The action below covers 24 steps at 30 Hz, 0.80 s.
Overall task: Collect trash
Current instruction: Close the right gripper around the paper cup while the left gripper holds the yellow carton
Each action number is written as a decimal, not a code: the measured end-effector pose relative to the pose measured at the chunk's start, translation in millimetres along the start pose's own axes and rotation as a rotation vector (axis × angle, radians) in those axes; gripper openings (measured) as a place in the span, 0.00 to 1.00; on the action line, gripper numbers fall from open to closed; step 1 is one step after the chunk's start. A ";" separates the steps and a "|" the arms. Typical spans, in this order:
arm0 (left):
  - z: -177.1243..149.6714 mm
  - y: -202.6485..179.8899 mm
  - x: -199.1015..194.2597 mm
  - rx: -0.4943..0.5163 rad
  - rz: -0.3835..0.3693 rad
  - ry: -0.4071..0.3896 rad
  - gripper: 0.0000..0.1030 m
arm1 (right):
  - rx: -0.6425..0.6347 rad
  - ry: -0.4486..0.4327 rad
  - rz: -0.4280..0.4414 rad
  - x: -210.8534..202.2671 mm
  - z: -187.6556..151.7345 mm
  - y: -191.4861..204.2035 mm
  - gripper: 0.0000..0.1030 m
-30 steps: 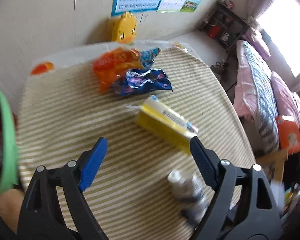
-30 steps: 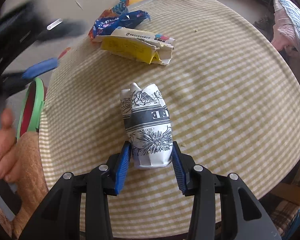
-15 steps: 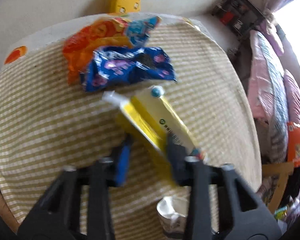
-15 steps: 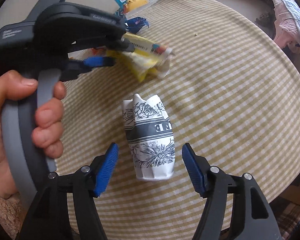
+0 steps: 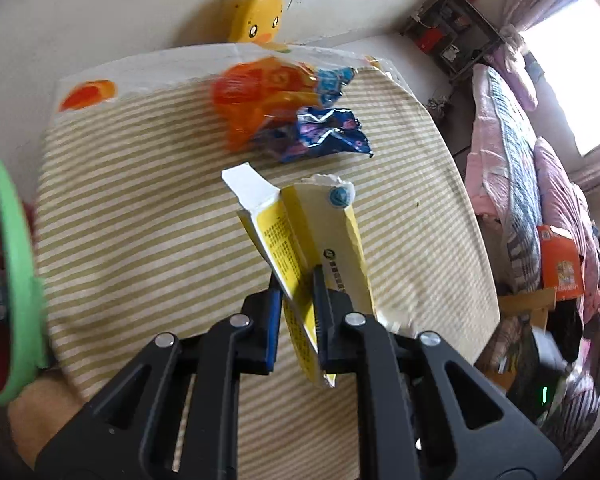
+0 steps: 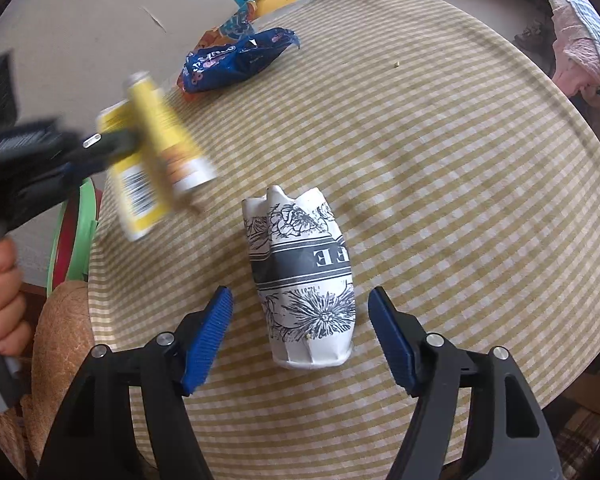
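**Operator:** Left wrist view first, from its left edge. I see the green-rimmed bin with red inside (image 5: 10, 280) beside the table. My left gripper (image 5: 296, 312) is clamped on the flattened yellow and white paper carton (image 5: 304, 240), and the carton is lifted off the round table with the beige striped cloth (image 5: 140, 220). The pads hold only its lower edge; most of the carton stands out beyond them.

**Colleague:** So what can go wrong with that one?

**Operator:** I think it can swing or slip out if I move fast to the bin, because the grip is thin and near one end. It can also catch on the green rim and fall to the floor.

**Colleague:** And further right?

**Operator:** Behind the carton lie the crumpled orange plastic snack bag (image 5: 264, 96) and the crumpled dark blue foil wrapper (image 5: 324, 136), touching each other, not yet collected. In the right wrist view my right gripper (image 6: 300, 332) has just been opening. Its jaws stand apart, and the crushed white paper cup with black flower print (image 6: 300, 280) lies on its side between them, touched by neither pad.

**Colleague:** Any risk there?

**Operator:** The cup is soft. If I close off-centre it may squeeze out forward or roll on the cloth.
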State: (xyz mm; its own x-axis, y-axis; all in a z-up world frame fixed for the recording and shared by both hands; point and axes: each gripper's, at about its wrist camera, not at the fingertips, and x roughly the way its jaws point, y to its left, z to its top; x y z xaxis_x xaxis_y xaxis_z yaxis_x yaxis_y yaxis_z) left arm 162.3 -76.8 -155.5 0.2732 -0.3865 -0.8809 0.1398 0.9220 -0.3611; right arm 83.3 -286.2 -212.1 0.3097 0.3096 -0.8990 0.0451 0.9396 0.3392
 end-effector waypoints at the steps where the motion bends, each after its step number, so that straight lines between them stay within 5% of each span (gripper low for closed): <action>1: -5.1 5.5 -10.1 0.025 0.009 0.004 0.13 | 0.001 0.000 -0.003 -0.2 0.4 2.3 0.66; 7: -36.0 12.5 -12.2 0.110 0.072 0.076 0.14 | -0.002 -0.024 -0.002 -5.7 2.1 8.9 0.69; 15: -58.3 12.2 17.9 0.100 0.103 0.102 0.15 | 0.007 -0.031 -0.006 -4.7 4.9 7.1 0.70; 19: -66.3 5.0 15.7 0.099 0.126 0.069 0.48 | 0.013 -0.037 -0.001 -7.9 3.0 5.3 0.70; 24: -76.9 -0.1 18.0 0.096 0.114 0.066 0.49 | 0.017 -0.047 0.000 -11.4 2.9 6.0 0.70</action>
State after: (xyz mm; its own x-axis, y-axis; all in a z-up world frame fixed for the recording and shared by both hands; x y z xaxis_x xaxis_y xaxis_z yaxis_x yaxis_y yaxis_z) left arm 94.0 -82.0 -194.8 0.2293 -0.2741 -0.9340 0.2023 0.9520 -0.2297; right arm 82.8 -284.5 -199.0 0.3535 0.3021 -0.8853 0.0612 0.9369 0.3442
